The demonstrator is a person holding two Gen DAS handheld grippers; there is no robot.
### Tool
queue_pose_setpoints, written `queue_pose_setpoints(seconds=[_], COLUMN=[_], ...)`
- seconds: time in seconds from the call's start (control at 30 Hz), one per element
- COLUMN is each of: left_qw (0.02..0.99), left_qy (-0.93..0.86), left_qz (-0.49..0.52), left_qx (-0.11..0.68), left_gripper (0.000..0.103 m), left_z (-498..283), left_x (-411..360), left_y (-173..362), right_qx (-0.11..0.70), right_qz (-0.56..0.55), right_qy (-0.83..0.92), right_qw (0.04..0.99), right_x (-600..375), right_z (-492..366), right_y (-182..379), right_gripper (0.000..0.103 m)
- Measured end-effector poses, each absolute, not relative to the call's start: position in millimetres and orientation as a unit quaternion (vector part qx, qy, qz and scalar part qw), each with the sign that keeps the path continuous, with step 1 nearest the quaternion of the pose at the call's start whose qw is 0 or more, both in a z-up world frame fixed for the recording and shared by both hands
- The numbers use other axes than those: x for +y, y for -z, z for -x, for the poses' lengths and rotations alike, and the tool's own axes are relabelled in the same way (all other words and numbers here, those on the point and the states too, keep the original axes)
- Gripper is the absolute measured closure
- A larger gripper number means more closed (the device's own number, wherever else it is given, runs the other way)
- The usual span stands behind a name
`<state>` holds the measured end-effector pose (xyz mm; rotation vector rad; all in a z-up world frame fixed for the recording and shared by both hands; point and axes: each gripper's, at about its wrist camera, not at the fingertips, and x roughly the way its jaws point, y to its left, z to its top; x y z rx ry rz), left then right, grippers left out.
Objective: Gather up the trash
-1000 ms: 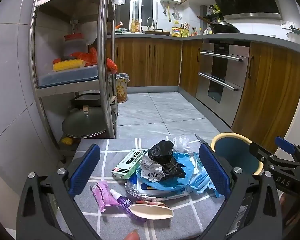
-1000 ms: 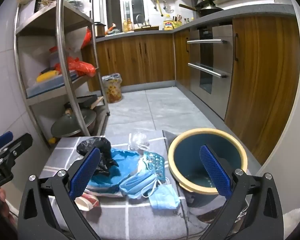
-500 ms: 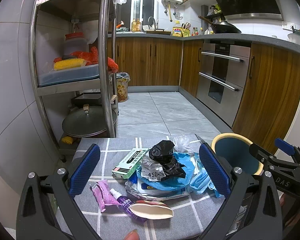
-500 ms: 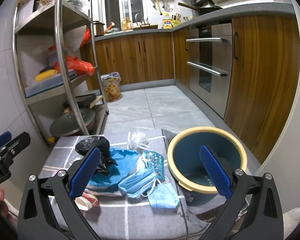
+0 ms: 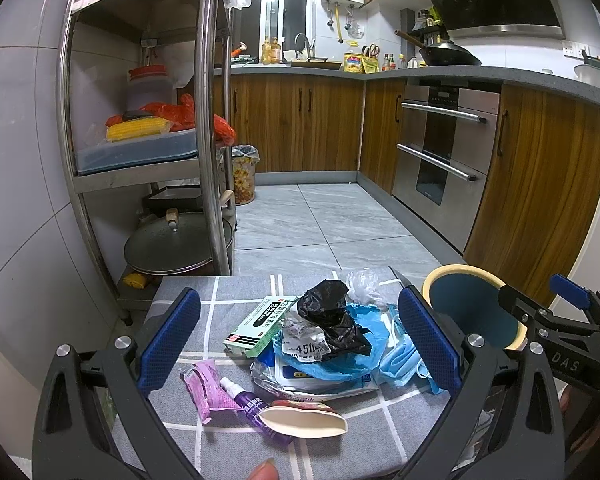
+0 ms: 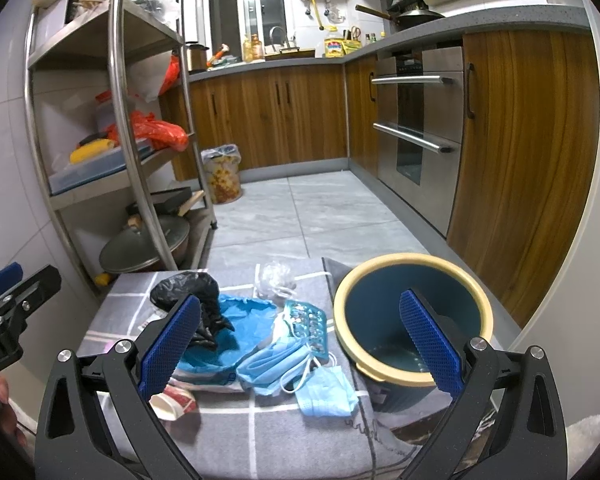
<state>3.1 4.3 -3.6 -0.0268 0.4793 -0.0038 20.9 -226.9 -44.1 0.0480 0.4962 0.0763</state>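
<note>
1. compared with half a second and a second earlier, almost nothing differs: both grippers hover at the same height over the grey checked cloth [image 5: 236, 304], and the trash pile lies as it did; the views shift only slightly.
2. left gripper [image 5: 298, 344]: jaws spread wide, blue pads apart with the whole pile showing between them; it holds nothing and touches nothing.
3. right gripper [image 6: 300, 344]: jaws equally wide, empty, one pad over the pile's edge, the other over the mouth of the blue bin [image 6: 412, 312].
4. the bin with its yellow rim stands upright at the cloth's 3 o'clock edge, mouth up, just beside the blue masks [image 6: 300, 368].
5. the pile sits mid-cloth: a black bag [image 5: 332, 320] on top of a blue plastic bag [image 5: 364, 344], a crumpled label marked 450 [image 5: 304, 340] beside it, a clear bag [image 5: 362, 282] at 12 o'clock.
6. the green box [image 5: 258, 320] lies flat at the pile's 10 o'clock, long axis running from 7 to 1 o'clock.
7. the purple spray bottle [image 5: 244, 394] lies on its side at 7 o'clock, nozzle toward 10 o'clock, touching the pink wrapper [image 5: 204, 384].
8. the flattened paper cup [image 5: 304, 420] lies at 6 o'clock, long axis 9 to 3, resting over the bottle's base.
</note>
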Motion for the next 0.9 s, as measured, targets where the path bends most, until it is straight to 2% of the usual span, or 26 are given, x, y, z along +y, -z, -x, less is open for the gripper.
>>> queue_pose_setpoints(seconds=[0.9], left_qw=[0.970], left_qy=[0.008], left_qz=[0.003], left_qx=[0.241], left_gripper=[0.005], left_z=[-3.9], left_x=[-1.6], left_y=[4.8], right_qx=[0.251], right_qz=[-0.029], right_qy=[-0.036], right_qw=[0.967], right_x=[-228.1], right_z=[-23.7], right_y=[47.0], right_gripper=[0.004])
